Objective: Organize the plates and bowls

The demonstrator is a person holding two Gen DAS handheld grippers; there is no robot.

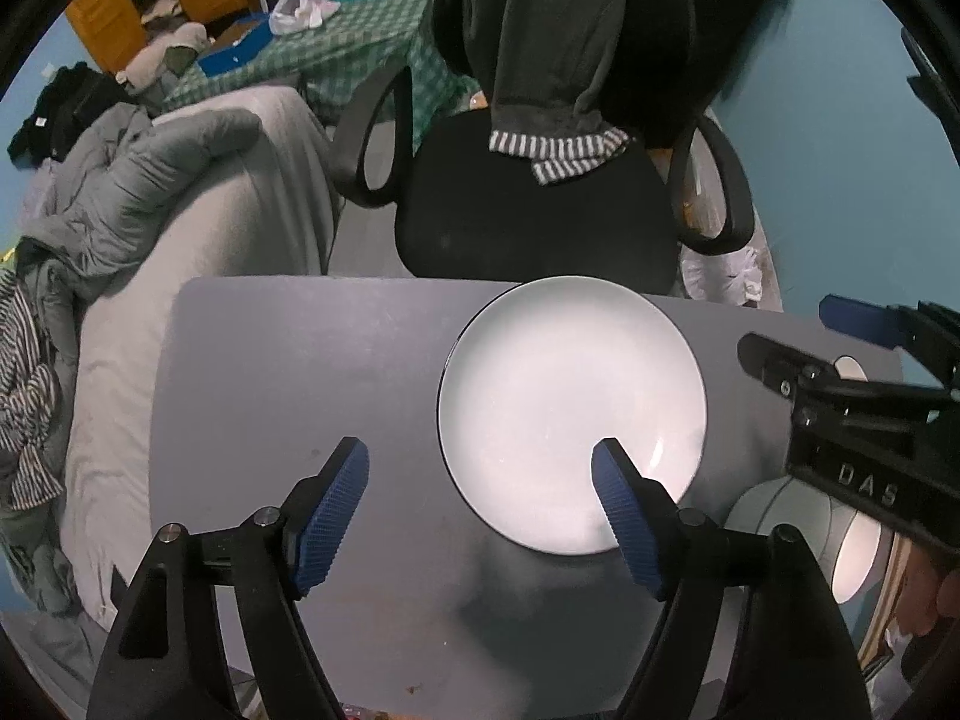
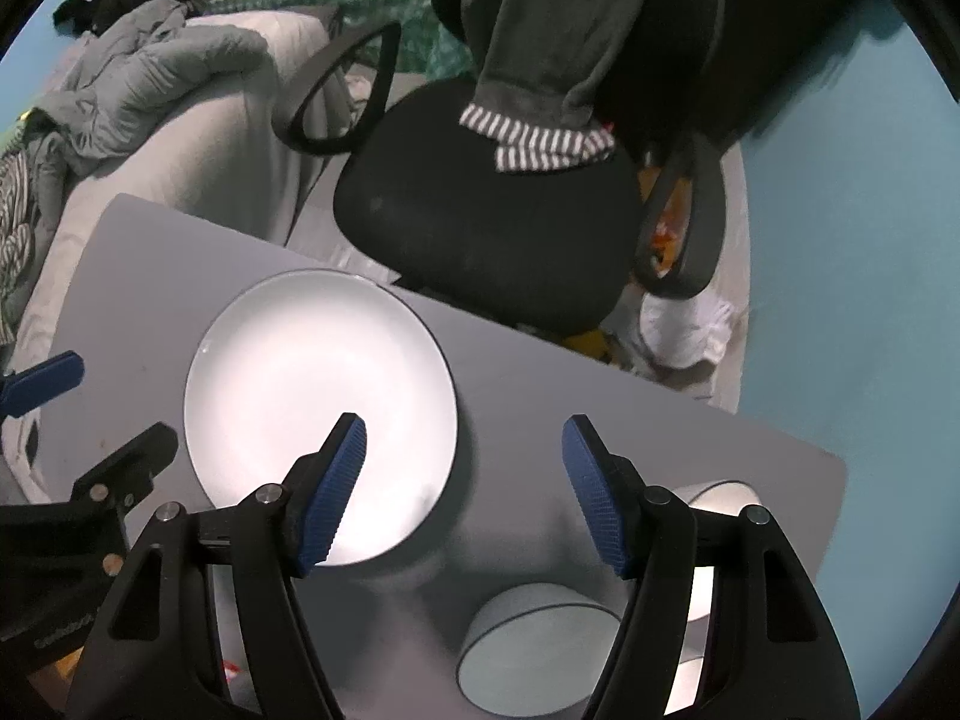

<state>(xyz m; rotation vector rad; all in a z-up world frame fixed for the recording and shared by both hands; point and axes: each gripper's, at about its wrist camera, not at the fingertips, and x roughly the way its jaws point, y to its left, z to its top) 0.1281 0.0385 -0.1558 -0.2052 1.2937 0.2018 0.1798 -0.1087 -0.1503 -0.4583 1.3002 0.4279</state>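
White plate (image 1: 570,414) lies flat on the grey bench (image 1: 300,372), below both grippers. Left gripper (image 1: 480,507) and right gripper (image 2: 465,495): jaws wide apart, holding nothing, clear above the plate. Bowls (image 2: 534,654) sit beside it.
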